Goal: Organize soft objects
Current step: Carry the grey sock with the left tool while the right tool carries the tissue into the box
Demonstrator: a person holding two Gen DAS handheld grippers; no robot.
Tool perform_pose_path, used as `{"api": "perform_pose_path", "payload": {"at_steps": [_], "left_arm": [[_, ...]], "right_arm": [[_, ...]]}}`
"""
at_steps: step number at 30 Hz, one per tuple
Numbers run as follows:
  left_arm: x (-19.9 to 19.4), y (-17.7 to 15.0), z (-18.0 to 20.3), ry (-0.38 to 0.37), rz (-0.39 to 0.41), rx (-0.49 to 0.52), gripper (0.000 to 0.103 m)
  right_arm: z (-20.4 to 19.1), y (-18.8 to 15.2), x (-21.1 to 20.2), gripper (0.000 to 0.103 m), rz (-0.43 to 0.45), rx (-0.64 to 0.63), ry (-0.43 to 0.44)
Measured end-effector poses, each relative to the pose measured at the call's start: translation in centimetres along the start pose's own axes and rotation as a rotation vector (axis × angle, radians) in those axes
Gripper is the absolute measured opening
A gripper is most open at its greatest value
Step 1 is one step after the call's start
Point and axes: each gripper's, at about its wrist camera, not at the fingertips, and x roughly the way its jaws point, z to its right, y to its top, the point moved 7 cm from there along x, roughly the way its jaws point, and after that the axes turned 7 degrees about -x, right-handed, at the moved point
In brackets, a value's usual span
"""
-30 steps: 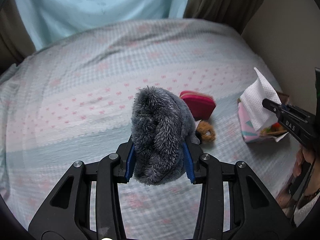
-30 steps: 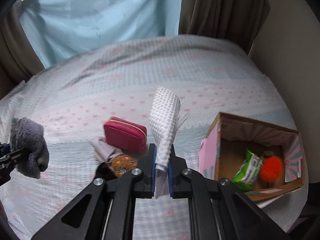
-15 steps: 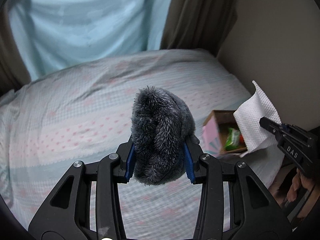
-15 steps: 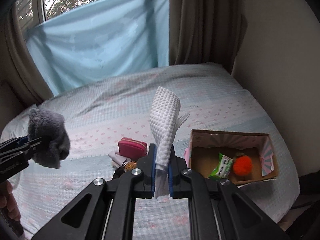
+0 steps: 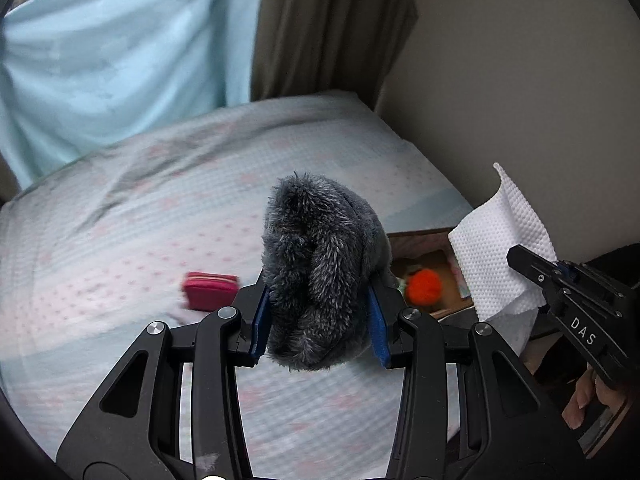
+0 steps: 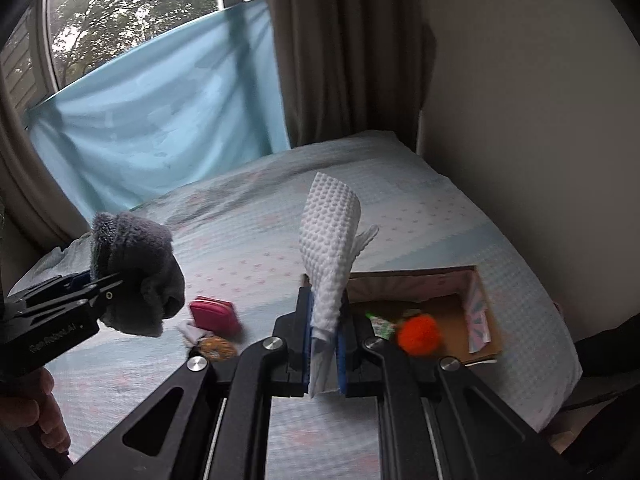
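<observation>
Above the bed (image 6: 460,216), both my hands have risen and swung toward the box (image 6: 476,296), left gripper (image 5: 318,320) clamped on the fur (image 5: 316,264), right gripper (image 6: 323,344) pinching the cloth (image 6: 330,232), so both drops come next.

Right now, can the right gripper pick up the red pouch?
Probably not: the right gripper is shut on a white cloth, so its jaws are taken. The red pouch lies uncovered on the bed.
</observation>
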Motion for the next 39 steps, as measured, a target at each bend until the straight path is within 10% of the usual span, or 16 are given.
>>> {"api": "perform_pose_path", "payload": {"at_steps": [14, 28, 31, 33, 36, 37, 39], "left_arm": [[16.4, -2.1, 13.0, 0.011, -0.208, 0.015, 0.037], [27.3, -5.2, 11.4, 0.157, -0.376, -0.031, 0.037], [27.8, -5.1, 11.2, 0.149, -0.390, -0.019, 0.064], [27.3, -4.9, 11.2, 0.175, -0.380, 0.009, 0.099], [26.5, -4.9, 11.1, 0.207, -0.367, 0.066, 0.103], [26.4, -5.1, 11.0, 0.211, -0.374, 0.078, 0.103], [26.4, -5.6, 10.9, 0.214, -0.389, 0.088, 0.103]], "right_arm": [[15.1, -3.4, 9.8, 0.009, -0.248, 0.005, 0.021], [18.8, -7.3, 19.1, 0.009, -0.463, 0.010, 0.142], [18.8, -7.4, 19.8, 0.009, -0.483, 0.048, 0.192], [18.8, -7.5, 20.4, 0.010, -0.510, 0.081, 0.209], [18.9, -7.2, 20.9, 0.060, -0.519, 0.139, 0.236], [18.9, -7.0, 20.9, 0.097, -0.506, 0.163, 0.249], [19.0, -6.7, 20.9, 0.103, -0.479, 0.208, 0.274]]}}
